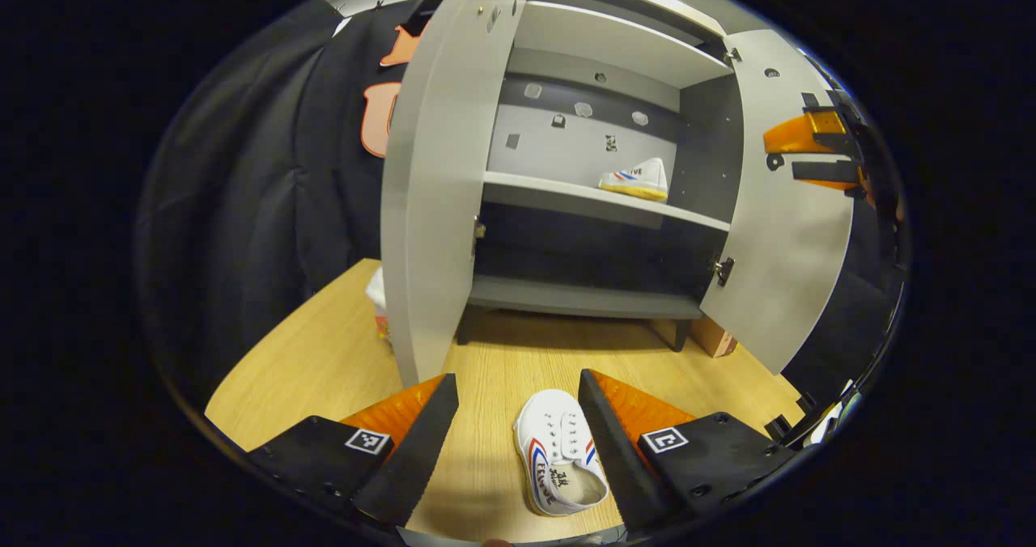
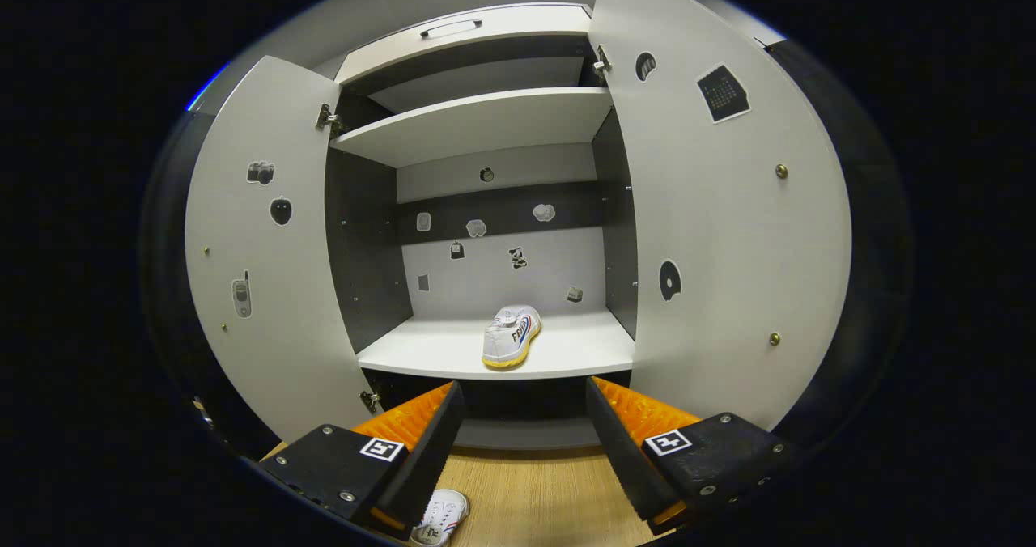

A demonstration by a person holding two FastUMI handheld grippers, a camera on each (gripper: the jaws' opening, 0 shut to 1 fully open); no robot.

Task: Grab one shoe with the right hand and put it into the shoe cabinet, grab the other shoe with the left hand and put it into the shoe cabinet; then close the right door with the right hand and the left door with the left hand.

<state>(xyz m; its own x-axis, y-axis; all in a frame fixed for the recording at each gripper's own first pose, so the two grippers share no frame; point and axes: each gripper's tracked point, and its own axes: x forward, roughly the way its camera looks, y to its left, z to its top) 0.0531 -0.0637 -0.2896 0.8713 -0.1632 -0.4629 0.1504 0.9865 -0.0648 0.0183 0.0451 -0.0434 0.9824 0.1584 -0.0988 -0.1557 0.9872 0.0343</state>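
A white shoe point(image 1: 558, 452) with red and blue stripes lies on the wooden floor point(image 1: 324, 361), between the spread fingers of my left gripper point(image 1: 518, 438), nearer the right finger, which hides its edge. My left gripper is open. The other white shoe point(image 2: 511, 336) stands on the middle shelf point(image 2: 453, 353) of the grey shoe cabinet point(image 2: 486, 118), also seen as a small shoe point(image 1: 636, 180) in the left gripper view. My right gripper point(image 2: 522, 442) is open and empty, in front of the cabinet below that shelf. Both doors, left point(image 2: 267, 256) and right point(image 2: 720, 223), stand wide open.
The floor shoe's toe point(image 2: 441, 519) peeks out at the bottom of the right gripper view. The right gripper's body point(image 1: 825, 146) shows beyond the right door point(image 1: 789, 231). Small boxes point(image 1: 377, 304) sit beside the cabinet's feet. Black cloth hangs at the left.
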